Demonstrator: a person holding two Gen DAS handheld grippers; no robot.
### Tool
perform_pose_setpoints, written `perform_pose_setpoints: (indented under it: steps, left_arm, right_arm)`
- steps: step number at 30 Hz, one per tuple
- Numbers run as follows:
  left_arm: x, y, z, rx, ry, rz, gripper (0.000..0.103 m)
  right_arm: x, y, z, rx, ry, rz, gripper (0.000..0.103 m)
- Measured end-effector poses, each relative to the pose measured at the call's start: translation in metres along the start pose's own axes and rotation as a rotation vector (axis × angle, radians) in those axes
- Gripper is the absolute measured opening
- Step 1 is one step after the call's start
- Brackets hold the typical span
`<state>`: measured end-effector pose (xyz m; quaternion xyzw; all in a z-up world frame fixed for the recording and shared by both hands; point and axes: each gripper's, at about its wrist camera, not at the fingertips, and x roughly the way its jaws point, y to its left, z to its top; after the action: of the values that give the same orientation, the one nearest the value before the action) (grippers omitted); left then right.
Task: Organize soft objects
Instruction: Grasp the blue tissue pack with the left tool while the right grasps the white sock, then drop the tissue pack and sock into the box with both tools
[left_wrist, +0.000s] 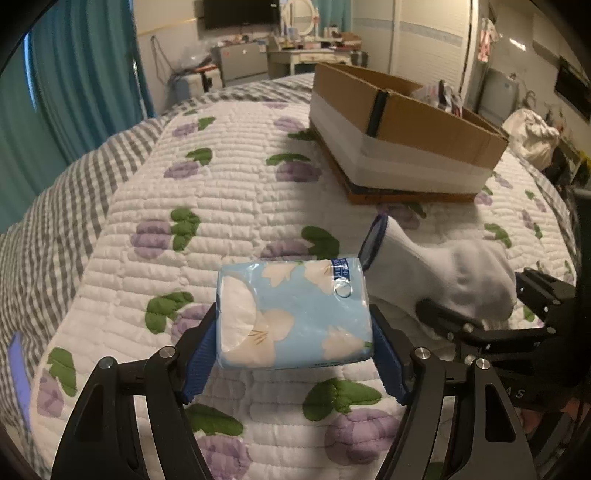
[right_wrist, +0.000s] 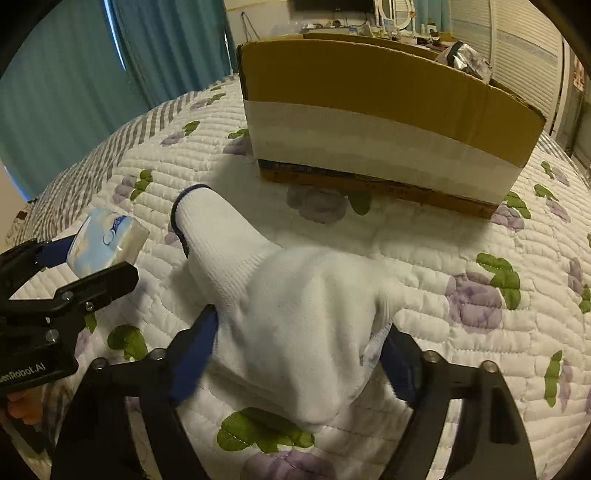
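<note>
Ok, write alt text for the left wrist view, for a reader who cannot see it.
The left gripper clamps a light blue tissue pack above a quilted floral bedspread. To its right, the right gripper closes around a white sock. A cardboard box stands farther back on the bed.

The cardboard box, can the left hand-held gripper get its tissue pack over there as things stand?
Probably yes. The left hand-held gripper grips the tissue pack, and only bare quilt lies before the cardboard box; the sock sits aside.
</note>
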<state>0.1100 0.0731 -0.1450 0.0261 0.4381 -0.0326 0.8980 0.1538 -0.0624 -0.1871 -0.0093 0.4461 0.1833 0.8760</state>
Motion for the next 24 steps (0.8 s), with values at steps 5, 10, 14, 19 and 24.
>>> perform_pose_setpoints:
  steps: [5, 10, 14, 19, 24]
  left_arm:
    - [-0.014, -0.007, 0.002, 0.009, -0.020, 0.011, 0.073]
    - [-0.046, -0.018, 0.006, 0.022, -0.071, 0.012, 0.073]
    - [-0.078, -0.028, 0.010, 0.036, -0.130, 0.006, 0.073]
    - [-0.119, -0.044, 0.017, 0.070, -0.220, 0.008, 0.073]
    - [-0.144, -0.055, 0.034, 0.088, -0.293, 0.000, 0.073]
  right_arm:
    - [-0.016, -0.001, -0.005, 0.009, -0.031, -0.003, 0.063]
    - [-0.053, -0.005, -0.008, 0.019, -0.085, -0.022, 0.062]
    - [-0.098, -0.010, -0.007, 0.055, -0.167, -0.025, 0.062]
    - [-0.150, -0.013, 0.000, 0.067, -0.264, -0.054, 0.062]
    - [-0.193, -0.021, 0.014, 0.067, -0.351, -0.095, 0.062]
